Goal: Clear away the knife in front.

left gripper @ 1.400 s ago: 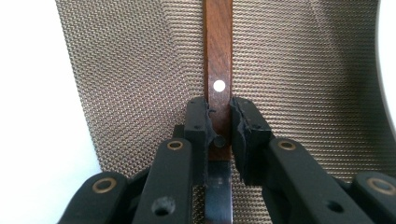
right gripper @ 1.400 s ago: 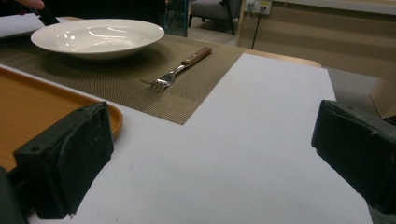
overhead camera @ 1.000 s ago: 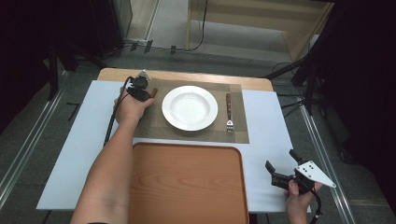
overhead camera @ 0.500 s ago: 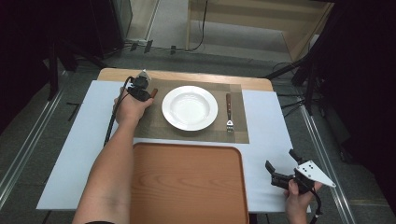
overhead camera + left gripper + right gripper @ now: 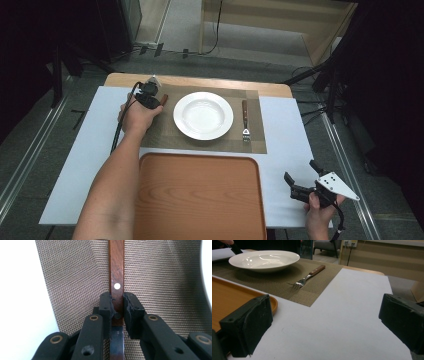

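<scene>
Your left claw (image 5: 117, 306) is closed on the wooden handle of the knife (image 5: 116, 272), its two pads pinching the handle from either side just behind the pale rivet, with the steel blade running back underneath the claw towards you and the rest of the handle stretching ahead of it along the woven placemat (image 5: 75, 285). In the high view the same claw (image 5: 152, 96) sits at the mat's near-left corner beside the plate (image 5: 203, 115), so the knife lies on the mat just to the plate's left. I judge the step in hand to be setting or picking this knife at its place: keep the grip square across the handle, hold the knife parallel to the mat's edge and the plate's rim off to the claw's right, and if you are laying it down, let it rest flat before you ease the pads apart, then draw straight back so the handle does not roll or skew. Your right claw (image 5: 324, 322) stands wide open and empty over the bare white worktop (image 5: 352, 315), with the fork (image 5: 308, 276) and mat ahead of it and the tray (image 5: 227, 300) corner just to its left. By count: one knife, one fork, one plate, one placemat, one wooden tray, two claws.
</scene>
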Available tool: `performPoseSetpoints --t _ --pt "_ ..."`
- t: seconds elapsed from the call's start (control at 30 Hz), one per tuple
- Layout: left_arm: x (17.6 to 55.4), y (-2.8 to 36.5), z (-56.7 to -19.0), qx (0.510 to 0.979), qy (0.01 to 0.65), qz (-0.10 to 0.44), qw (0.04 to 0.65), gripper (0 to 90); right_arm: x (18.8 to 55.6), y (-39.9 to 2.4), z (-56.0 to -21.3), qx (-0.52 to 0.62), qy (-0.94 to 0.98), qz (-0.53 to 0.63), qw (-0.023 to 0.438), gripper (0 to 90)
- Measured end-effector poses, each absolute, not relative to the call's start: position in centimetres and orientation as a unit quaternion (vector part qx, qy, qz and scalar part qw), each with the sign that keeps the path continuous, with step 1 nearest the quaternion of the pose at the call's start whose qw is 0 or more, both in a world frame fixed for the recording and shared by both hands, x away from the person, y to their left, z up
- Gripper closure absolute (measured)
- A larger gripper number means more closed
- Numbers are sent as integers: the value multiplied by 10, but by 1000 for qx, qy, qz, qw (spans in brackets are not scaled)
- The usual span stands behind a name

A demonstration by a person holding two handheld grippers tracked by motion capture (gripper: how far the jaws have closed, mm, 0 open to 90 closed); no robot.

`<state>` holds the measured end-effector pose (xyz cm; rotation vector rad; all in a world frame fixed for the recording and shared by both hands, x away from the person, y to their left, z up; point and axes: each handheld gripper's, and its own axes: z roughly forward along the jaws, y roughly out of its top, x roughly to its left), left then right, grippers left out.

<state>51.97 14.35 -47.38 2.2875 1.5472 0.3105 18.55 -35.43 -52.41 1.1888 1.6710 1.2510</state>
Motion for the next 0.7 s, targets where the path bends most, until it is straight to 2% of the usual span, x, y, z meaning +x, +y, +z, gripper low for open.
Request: performPoseSetpoints --t 0.7 --pt "499 158 -440 812 524 109 233 763 185 -354 -524 463 648 486 360 0"
